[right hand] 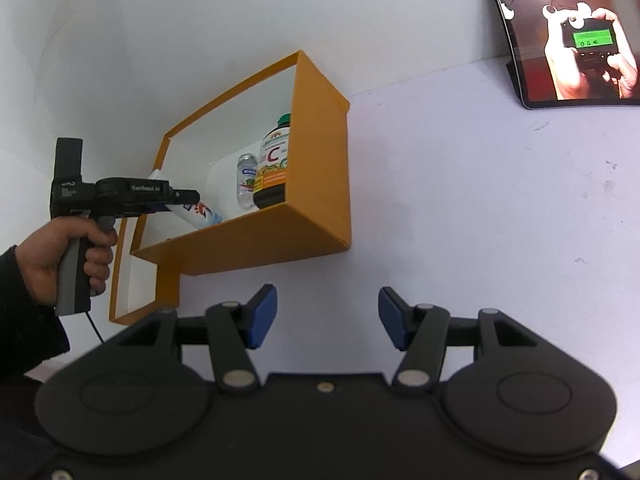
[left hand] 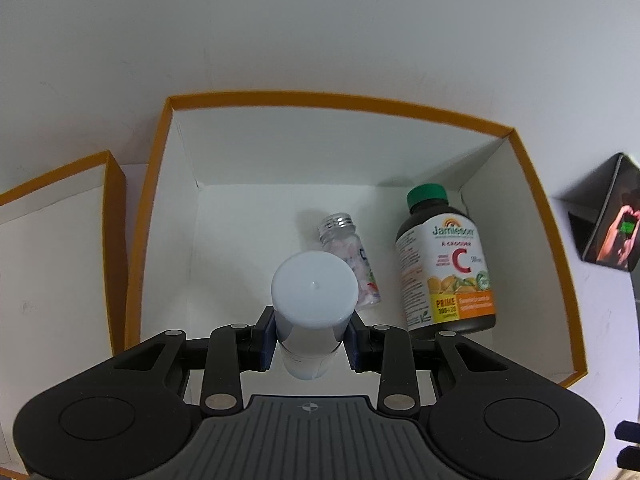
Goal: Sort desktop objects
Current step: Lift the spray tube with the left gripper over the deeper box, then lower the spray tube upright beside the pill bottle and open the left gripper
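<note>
My left gripper [left hand: 311, 338] is shut on a white tube with a pale cap [left hand: 314, 294] and holds it tilted over the open orange box [left hand: 360, 101]. Inside the box lie a small clear bottle with a silver cap [left hand: 352, 256] and a dark Jamieson vitamin C bottle with a green cap [left hand: 446, 264]. In the right wrist view the left gripper [right hand: 188, 200] holds the tube [right hand: 200, 213] inside the box [right hand: 316, 152], left of both bottles [right hand: 246, 178]. My right gripper [right hand: 327, 316] is open and empty above the white table, in front of the box.
A second orange box [left hand: 108, 240] stands to the left of the first. A tablet [right hand: 568, 36] with a lit screen leans at the back right. The white table [right hand: 480, 200] stretches right of the boxes, and a white wall is behind.
</note>
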{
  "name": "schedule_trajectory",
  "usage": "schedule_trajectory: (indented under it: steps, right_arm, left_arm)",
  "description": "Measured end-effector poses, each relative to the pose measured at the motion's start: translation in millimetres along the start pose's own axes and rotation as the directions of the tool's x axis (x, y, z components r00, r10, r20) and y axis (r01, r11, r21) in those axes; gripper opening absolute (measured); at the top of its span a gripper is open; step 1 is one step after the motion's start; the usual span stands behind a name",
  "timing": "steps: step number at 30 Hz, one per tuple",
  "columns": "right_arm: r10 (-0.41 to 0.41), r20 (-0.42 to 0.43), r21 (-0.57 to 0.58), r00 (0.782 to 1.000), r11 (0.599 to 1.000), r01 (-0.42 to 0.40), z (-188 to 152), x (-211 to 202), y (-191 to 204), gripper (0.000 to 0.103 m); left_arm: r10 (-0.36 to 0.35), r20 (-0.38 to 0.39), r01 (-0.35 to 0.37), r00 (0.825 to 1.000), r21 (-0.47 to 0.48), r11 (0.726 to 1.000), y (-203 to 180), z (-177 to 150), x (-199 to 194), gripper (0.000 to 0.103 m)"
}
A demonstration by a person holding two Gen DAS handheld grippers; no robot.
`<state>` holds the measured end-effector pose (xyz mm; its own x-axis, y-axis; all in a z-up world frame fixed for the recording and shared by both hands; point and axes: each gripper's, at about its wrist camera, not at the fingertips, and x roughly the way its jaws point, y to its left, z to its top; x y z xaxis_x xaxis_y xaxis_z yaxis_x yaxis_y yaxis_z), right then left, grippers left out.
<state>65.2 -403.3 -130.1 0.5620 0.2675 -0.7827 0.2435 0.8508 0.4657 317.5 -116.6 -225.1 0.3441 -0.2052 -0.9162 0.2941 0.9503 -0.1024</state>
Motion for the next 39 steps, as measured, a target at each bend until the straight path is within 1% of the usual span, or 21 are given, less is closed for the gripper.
schedule_trajectory:
  steps: [5,9,13,19,28,31,32,33,34,35,38,39]
  right_arm:
    - [-0.007,-0.006,0.014,1.0,1.0,0.007,0.0,3.1,-4.3,0.055]
    - [-0.002,-0.005,0.022,1.0,1.0,0.002,-1.2,3.0,-5.9,0.055]
    - [0.029,-0.021,-0.015,0.999,0.999,-0.029,-3.4,2.3,1.2,0.055]
    - [0.046,-0.026,-0.05,0.999,0.998,-0.047,-3.3,-0.4,15.3,0.055]
    - [0.041,-0.004,-0.065,0.999,0.997,-0.041,1.9,-11.6,29.5,0.055]
    - [0.036,0.013,-0.068,0.999,0.997,-0.035,1.6,-19.0,32.0,0.055]
    - [0.035,0.017,-0.065,0.999,0.997,-0.034,1.0,-20.5,31.5,0.055]
    - [0.034,0.02,-0.061,0.999,0.998,-0.032,0.4,-21.9,30.9,0.055]
    - [0.032,0.021,-0.059,0.999,0.998,-0.031,0.1,-21.9,30.5,0.055]
    - [0.028,0.022,-0.056,0.999,0.998,-0.027,-1.0,-22.4,29.9,0.055]
    - [0.014,0.025,-0.039,1.0,0.999,-0.013,-5.9,-24.7,27.7,0.055]
    - [0.011,0.024,-0.035,1.0,0.999,-0.01,-7.1,-25.3,27.4,0.055]
  left_arm:
    - [0.001,-0.038,0.0,0.999,0.025,1.0,-2.0,1.4,10.5,0.03]
    - [0.028,-0.055,-0.024,0.998,0.06,0.998,-3.9,2.5,17.0,0.03]
    - [0.02,-0.064,-0.017,0.998,0.049,0.999,-0.3,5.8,20.7,0.03]
    - [0.018,-0.058,-0.015,0.998,0.046,0.999,2.0,14.1,25.3,0.03]
    - [0.075,-0.052,-0.074,0.996,0.024,0.997,5.4,33.3,44.6,0.03]
    - [0.083,-0.048,-0.082,0.995,0.023,0.996,4.1,34.0,43.7,0.037]
    - [0.088,-0.047,-0.087,0.995,0.024,0.996,5.0,33.3,44.1,0.044]
    - [0.094,-0.046,-0.093,0.995,0.025,0.995,5.8,32.6,44.5,0.048]
    - [0.099,-0.049,-0.098,0.994,0.025,0.995,6.6,31.9,45.7,0.05]
    - [0.104,-0.058,-0.103,0.993,0.024,0.994,7.5,31.1,47.8,0.056]
    - [0.095,-0.086,-0.093,0.992,0.033,0.995,7.0,29.2,54.9,0.061]
    - [0.096,-0.092,-0.093,0.991,0.042,0.995,5.5,28.5,57.2,0.061]
